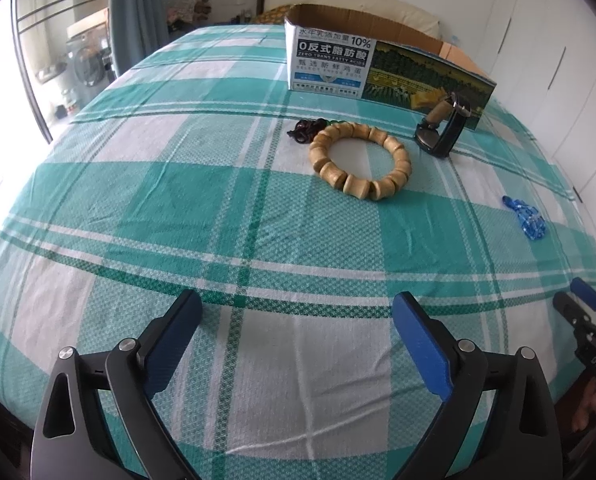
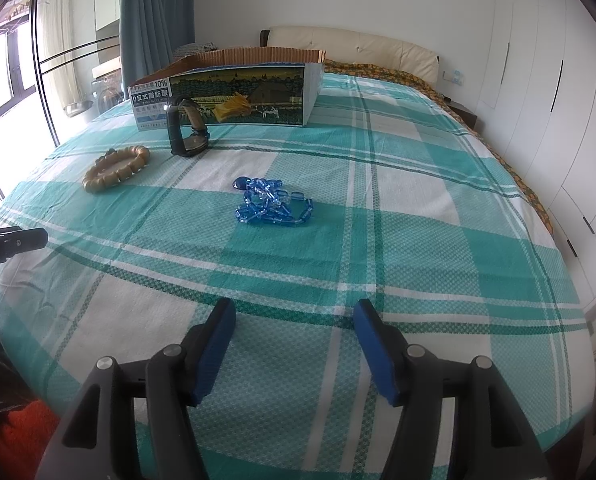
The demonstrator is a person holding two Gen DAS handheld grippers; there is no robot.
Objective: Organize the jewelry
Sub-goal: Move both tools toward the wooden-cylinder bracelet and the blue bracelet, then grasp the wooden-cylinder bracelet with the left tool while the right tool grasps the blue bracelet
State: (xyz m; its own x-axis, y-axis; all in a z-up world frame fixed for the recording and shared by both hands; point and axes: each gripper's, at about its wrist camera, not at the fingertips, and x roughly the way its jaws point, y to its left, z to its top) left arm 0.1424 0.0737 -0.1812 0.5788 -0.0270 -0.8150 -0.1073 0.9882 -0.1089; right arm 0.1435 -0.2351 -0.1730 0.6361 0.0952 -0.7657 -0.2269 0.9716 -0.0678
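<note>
Bed: plaid sheet (image 2: 378, 240) in green and white is spreading wide under both your tools; wardrobe doors (image 2: 558, 80) are closing off your right side; window and curtain are standing on your left.
Left gripper (image 1: 298, 320): you are holding it above the near sheet, jaws standing apart, nothing between them.
Right gripper (image 2: 293, 320): you are keeping it spread wide too, gripping nothing; bare sheet is lying ahead of it.
Jewelry: wooden bead bracelet (image 1: 360, 162) is lying mid-bed, dark beads (image 1: 306, 130) touching its far edge; watch (image 1: 444, 126) is standing on its side just in front of the box; blue bead necklace (image 2: 271, 204) is lying bunched, well apart from the rest.
Box: cardboard box (image 2: 241, 92) is sitting open-topped at the far side; open sheet is running to its right.
</note>
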